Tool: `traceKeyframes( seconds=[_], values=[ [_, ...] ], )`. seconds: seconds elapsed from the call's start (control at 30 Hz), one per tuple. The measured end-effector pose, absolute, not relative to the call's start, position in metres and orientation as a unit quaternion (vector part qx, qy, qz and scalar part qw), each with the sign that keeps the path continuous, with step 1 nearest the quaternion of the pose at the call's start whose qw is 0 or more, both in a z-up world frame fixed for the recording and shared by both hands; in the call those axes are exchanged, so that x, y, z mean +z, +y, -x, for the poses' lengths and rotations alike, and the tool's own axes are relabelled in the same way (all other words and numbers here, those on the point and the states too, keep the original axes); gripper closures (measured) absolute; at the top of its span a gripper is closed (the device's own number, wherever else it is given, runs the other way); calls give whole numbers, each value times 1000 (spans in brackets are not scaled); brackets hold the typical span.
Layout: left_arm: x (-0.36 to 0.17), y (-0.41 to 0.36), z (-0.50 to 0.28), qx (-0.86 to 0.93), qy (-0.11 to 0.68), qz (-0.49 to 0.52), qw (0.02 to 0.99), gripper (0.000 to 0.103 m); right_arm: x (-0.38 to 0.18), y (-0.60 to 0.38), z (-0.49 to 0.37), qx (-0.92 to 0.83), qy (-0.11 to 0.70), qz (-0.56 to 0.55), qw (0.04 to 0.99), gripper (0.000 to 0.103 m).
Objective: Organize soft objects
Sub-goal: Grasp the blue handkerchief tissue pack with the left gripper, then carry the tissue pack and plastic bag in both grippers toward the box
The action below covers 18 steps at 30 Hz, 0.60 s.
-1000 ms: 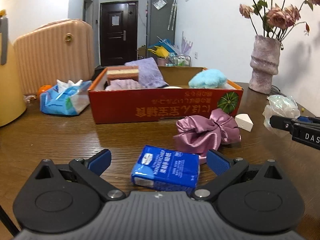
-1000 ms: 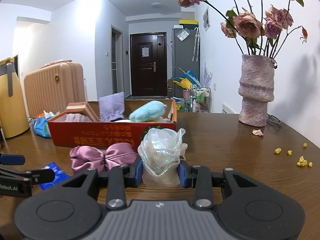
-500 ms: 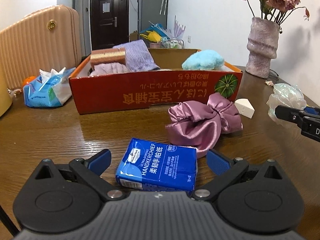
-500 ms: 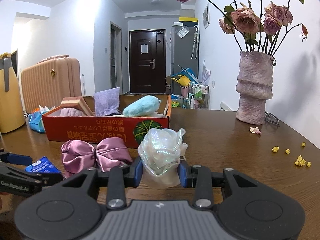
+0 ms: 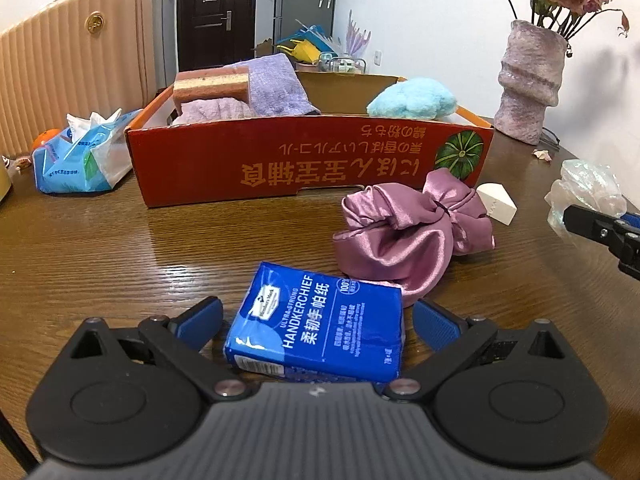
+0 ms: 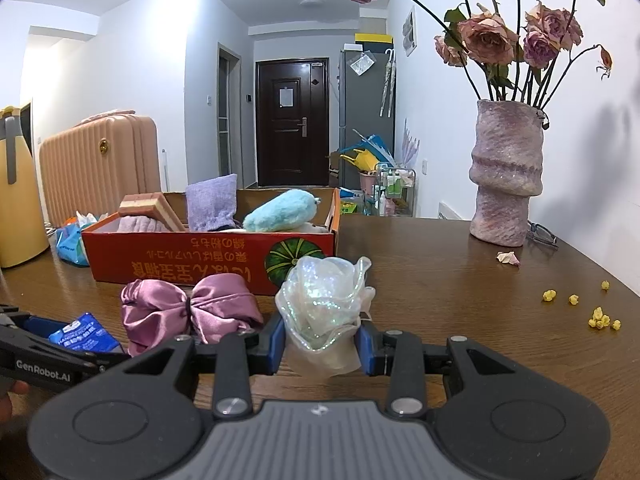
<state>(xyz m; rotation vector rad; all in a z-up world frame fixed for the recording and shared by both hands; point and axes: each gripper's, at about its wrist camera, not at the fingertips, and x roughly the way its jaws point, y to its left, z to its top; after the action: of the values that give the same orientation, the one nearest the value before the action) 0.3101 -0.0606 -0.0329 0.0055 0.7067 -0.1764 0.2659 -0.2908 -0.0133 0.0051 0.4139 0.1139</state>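
A blue handkerchief pack (image 5: 320, 322) lies flat on the wooden table between the blue pads of my left gripper (image 5: 318, 320), which is open with gaps on both sides of the pack. A pink satin pouch (image 5: 412, 232) lies just beyond it, against the pack's far right corner. My right gripper (image 6: 322, 340) is shut on an iridescent mesh puff (image 6: 324, 300), held just above the table; the same puff (image 5: 588, 190) shows at the right edge of the left wrist view. The red cardboard box (image 5: 304, 164) behind holds a sponge, purple cloths and a light blue plush (image 5: 412, 98).
A small white wedge sponge (image 5: 496, 202) lies right of the pouch. A blue tissue bag (image 5: 76, 152) lies left of the box. A pink vase (image 6: 506, 172) of dried roses stands at the back right, with small yellow bits (image 6: 598, 316) scattered on the table.
My left gripper has come forward and tilted down over the handkerchief pack, which now lies deeper between its open fingers. The right gripper has stayed still, shut on the puff.
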Motion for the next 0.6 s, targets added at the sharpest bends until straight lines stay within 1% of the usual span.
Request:
traceKeyframes(
  seconds=[0.03,0.1,0.13,0.17,0.2,0.6],
  values=[
    [-33,-61,-310,-84,345,-5,935,4,-13,-291,-265,56,205,-2,977,68],
    [-32,-61,-309,-79,341,-9,937,15,-13,-291,-265,55,203,0,978,68],
    [-31,-61,-309,-80,339,-9,937,18,-13,-291,-264,54,202,0,978,68],
    [-31,-60,-308,-81,337,-8,938,24,-13,-291,-264,54,201,1,978,68],
    [-30,-60,-307,-82,335,-9,939,27,-13,-290,-263,53,200,1,978,68],
    [-24,-58,-301,-60,304,-15,951,28,-9,-286,-257,47,185,3,982,68]
  ],
)
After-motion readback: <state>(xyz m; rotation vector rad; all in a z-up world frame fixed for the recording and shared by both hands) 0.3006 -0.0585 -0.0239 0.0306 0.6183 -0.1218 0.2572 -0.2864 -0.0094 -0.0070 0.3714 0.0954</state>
